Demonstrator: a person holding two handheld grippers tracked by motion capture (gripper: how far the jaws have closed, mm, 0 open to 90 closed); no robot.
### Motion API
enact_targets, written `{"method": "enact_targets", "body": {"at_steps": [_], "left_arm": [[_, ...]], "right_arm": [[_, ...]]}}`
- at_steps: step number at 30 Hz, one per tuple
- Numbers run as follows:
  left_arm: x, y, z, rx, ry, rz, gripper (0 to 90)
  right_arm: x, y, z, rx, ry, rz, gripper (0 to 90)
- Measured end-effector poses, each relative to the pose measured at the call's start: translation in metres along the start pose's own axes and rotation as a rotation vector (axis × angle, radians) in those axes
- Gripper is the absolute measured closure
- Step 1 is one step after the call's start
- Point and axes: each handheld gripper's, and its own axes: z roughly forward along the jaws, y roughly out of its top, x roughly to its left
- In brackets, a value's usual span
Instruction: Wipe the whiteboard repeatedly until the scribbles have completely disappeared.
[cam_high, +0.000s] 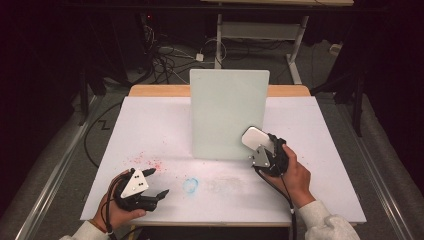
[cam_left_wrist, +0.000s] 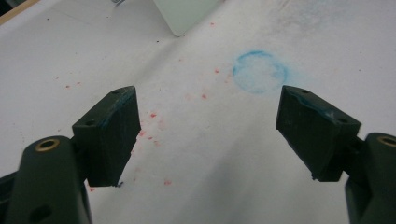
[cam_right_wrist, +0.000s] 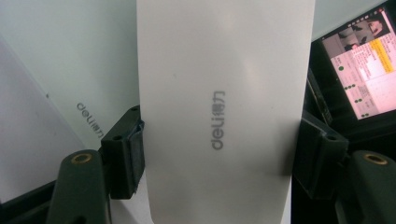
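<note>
- Table (cam_high: 150, 125): white sheet over a wooden top; a strip of wood shows along the far edge. Floor and cables lie beyond the far edge.
- Upright pale board (cam_high: 227, 112) stands at mid-table, near the far edge. Open white surface to its left and right, and across the near half.
- Marks on the sheet: red specks (cam_high: 145, 161) at near left, blue ring (cam_high: 190, 185) at near centre.
- Right gripper (cam_high: 260, 145): jaws clamped on the long sides of a white eraser (cam_right_wrist: 224, 107); held up just in front of the board's lower right corner.
- Eraser: flat, smooth, rounded corners, grey "deli" print on its face; the board mirrors that print.
- Left gripper (cam_high: 157, 182): jaws wide apart, nothing between them; low over the near left of the table, beside the specks.
</note>
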Motion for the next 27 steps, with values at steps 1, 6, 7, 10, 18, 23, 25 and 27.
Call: {"method": "enact_targets", "body": {"at_steps": [1,6,7,10,18,23,25,27], "left_arm": [[0.0,0.0,0.0,0.0,0.0,0.0,21.0],[0.0,-0.001,-0.001,-0.001,0.003,-0.003,21.0],[0.0,-0.001,-0.001,-0.001,0.004,-0.002,21.0],[0.0,-0.001,-0.002,-0.005,0.006,-0.004,21.0],[0.0,-0.001,-0.003,-0.008,0.008,-0.005,21.0],[0.001,-0.001,-0.003,-0.01,0.009,-0.006,21.0],[0.002,-0.001,-0.003,-0.011,0.009,-0.007,21.0],[0.002,-0.001,-0.002,-0.01,0.01,-0.006,21.0]], "right_arm": [[-0.001,0.0,0.0,-0.002,0.006,0.027,31.0],[-0.01,0.0,-0.001,-0.007,-0.003,0.097,31.0],[-0.011,-0.001,-0.001,-0.009,-0.005,0.106,31.0],[-0.013,-0.004,-0.001,-0.009,-0.003,0.126,31.0],[-0.015,-0.013,-0.007,-0.021,0.042,0.163,31.0],[-0.015,-0.014,-0.013,-0.046,0.067,0.167,31.0],[-0.016,-0.013,-0.016,-0.058,0.084,0.171,31.0],[-0.014,-0.012,-0.017,-0.07,0.091,0.17,31.0]]}}
